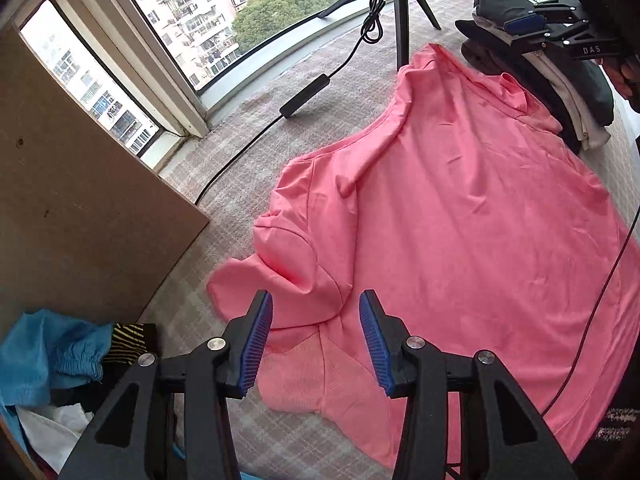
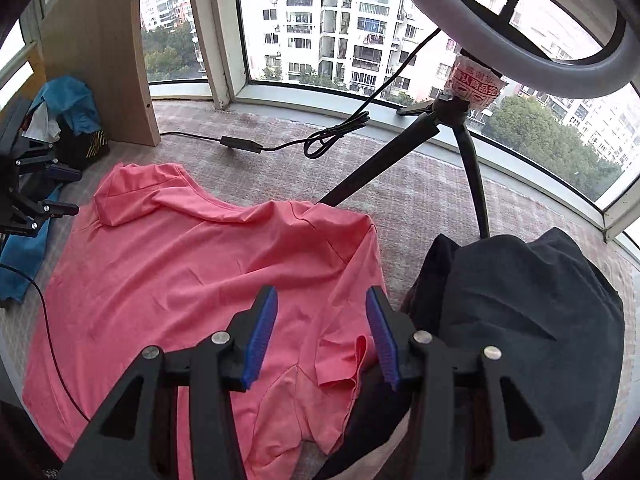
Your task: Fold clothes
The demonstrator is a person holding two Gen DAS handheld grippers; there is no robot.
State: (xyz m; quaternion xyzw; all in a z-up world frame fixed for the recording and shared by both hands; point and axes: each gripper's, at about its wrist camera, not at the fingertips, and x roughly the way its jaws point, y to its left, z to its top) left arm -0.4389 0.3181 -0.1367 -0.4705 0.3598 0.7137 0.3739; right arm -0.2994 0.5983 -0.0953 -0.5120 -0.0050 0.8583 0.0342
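While both sets of jaws stand part-open with nothing between them, I see the pink shirt (image 1: 460,220) spread flat on the carpeted floor (image 1: 248,184), so my worries are all about the next grab.

At nine o'clock of the shirt, in my left view, a heap of unfolded clothes (image 1: 52,356) sits against the wooden panel (image 1: 80,184). If my left gripper (image 1: 316,344) swings wide it could snag the blue piece there. Directly under that gripper the left sleeve (image 1: 280,276) is bunched and doubled over; closing on it may pinch two layers and drag the body askew.

Toward twelve o'clock the black cable (image 1: 304,96) and the tripod (image 1: 400,20) stand just beside the collar, and one tripod leg looks to touch the shoulder, though I cannot be sure.

At three o'clock, my right gripper (image 2: 320,336) hovers over the right sleeve (image 2: 340,364), which lies against the dark folded pile (image 2: 520,320). Jaws set too far right could catch the dark cloth and topple the stack. A thin cable (image 2: 52,332) also crosses the hem and may get folded in.
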